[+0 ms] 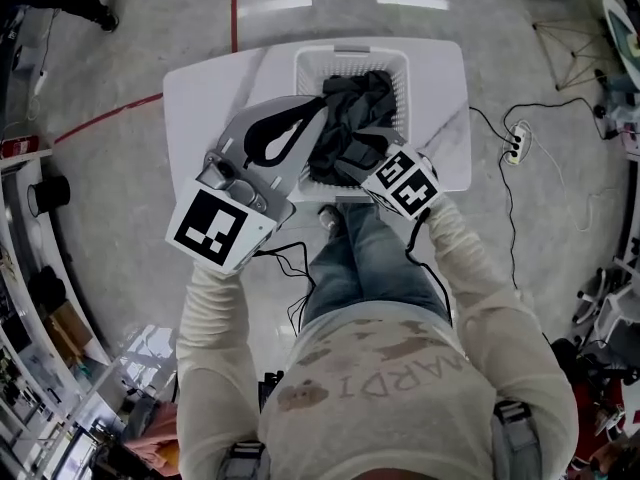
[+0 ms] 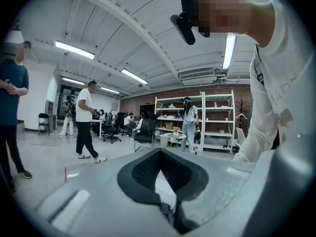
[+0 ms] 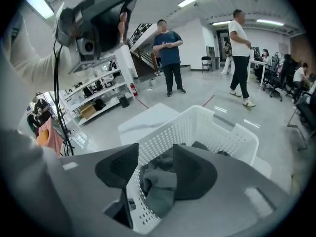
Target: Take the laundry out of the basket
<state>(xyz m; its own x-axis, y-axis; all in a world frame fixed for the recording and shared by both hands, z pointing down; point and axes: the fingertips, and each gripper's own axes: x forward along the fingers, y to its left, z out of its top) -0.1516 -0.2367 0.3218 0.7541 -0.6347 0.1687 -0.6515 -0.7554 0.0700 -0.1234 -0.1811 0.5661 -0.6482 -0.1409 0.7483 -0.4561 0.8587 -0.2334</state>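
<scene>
A white perforated basket (image 1: 350, 55) stands at the far side of a white table (image 1: 200, 88). Dark grey laundry (image 1: 355, 108) fills it and spills over its near rim. In the right gripper view the basket (image 3: 207, 127) lies just beyond my right gripper (image 3: 155, 157). Its jaws are open, with a grey fold of laundry (image 3: 158, 186) hanging over the rim in the gap; the pads do not press on it. My left gripper (image 1: 318, 106) lies over the table left of the basket, its tips beside the laundry. Its fingertips meet in the left gripper view (image 2: 159, 157) with nothing held.
A power strip (image 1: 515, 143) with cables lies on the floor right of the table, and a red tape line (image 1: 234, 8) runs behind it. Several people stand or walk in the room (image 3: 170, 58). White shelves (image 2: 217, 117) stand at the far wall.
</scene>
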